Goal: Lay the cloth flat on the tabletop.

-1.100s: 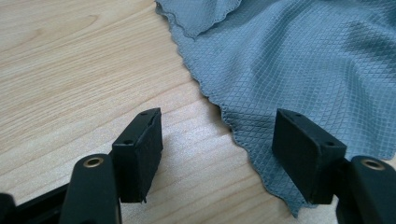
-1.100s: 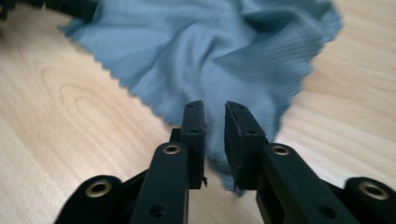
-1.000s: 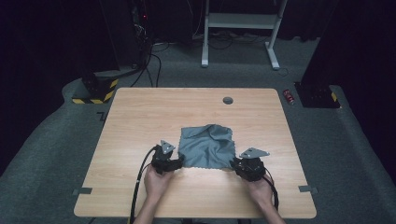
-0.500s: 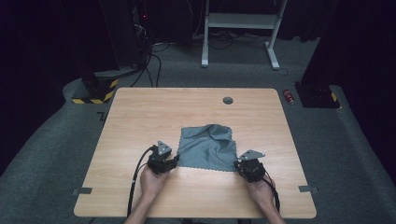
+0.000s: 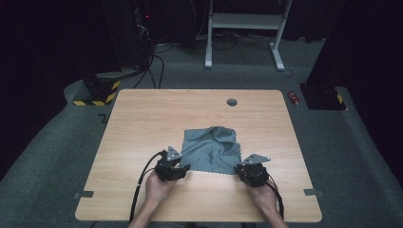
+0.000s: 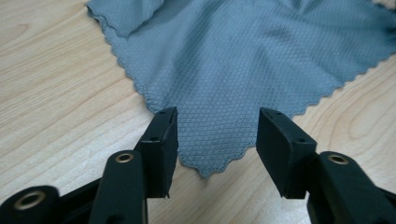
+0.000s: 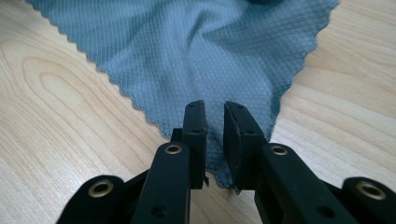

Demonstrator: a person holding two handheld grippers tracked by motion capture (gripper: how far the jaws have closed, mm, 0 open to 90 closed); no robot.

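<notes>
Right tool [image 7: 215,114] seemingly pinches waffle-textured, scallop-edged cloth [image 7: 187,51]

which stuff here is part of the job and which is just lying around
In the job:
- grey cloth on the table
- left gripper, jaws open around a near corner
- right gripper, jaws nearly shut on the other near corner

Lying about:
- red can on the floor
- white desk frame

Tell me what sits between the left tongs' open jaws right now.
A corner of the grey cloth lies flat on the table inside the left tongs, per the left gripper view.
</notes>
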